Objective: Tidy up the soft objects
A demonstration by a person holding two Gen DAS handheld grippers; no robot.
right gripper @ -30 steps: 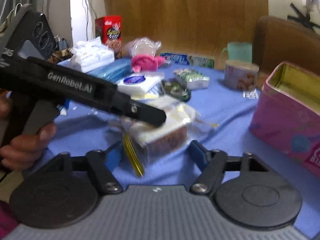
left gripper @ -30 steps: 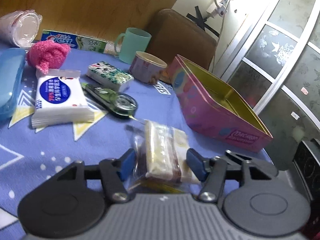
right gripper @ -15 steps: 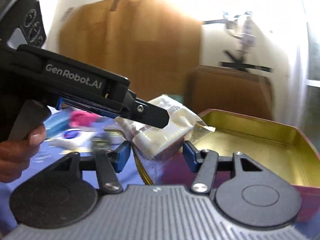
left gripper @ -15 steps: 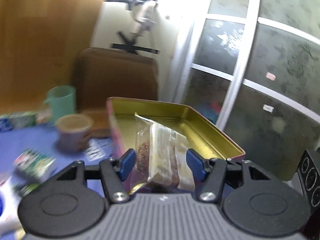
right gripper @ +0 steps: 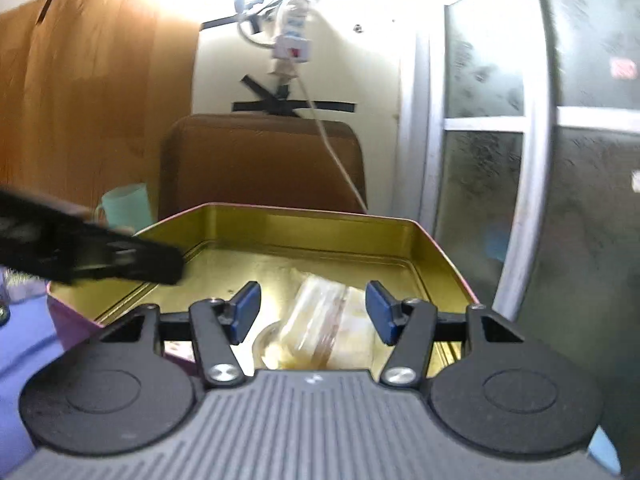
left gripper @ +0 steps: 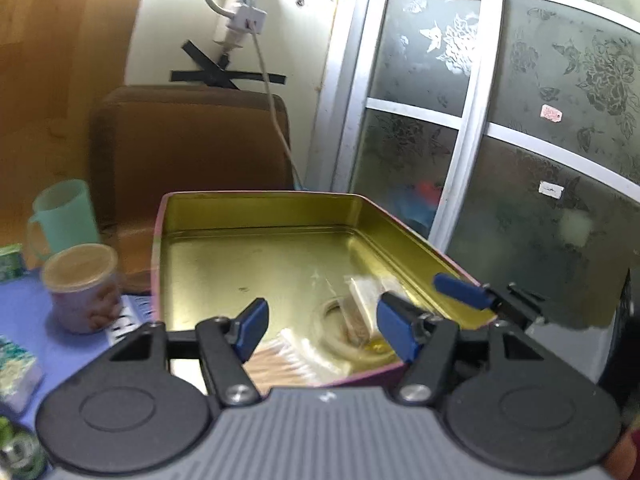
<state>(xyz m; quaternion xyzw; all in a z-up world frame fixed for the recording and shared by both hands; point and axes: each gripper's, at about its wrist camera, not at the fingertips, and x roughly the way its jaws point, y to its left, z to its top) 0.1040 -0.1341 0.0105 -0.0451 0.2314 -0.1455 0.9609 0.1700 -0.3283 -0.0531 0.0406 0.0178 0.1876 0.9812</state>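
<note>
Frosted glass doors behind the gold tin (left gripper: pixel 256 248). Bagged cake (right gripper: pixel 324 320) lies at its near right corner; both my left tool (left gripper: pixel 318 326) and right tool (right gripper: pixel 312 312) hang spread, empty. Drop-off looks done, next soft item needs fetching off the worktop (left gripper: pixel 48 344).

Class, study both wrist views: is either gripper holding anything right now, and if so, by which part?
Nothing is held. The left gripper and right gripper are both open, and the bagged cake lies loose inside the tin, touching neither gripper's fingers.
</note>
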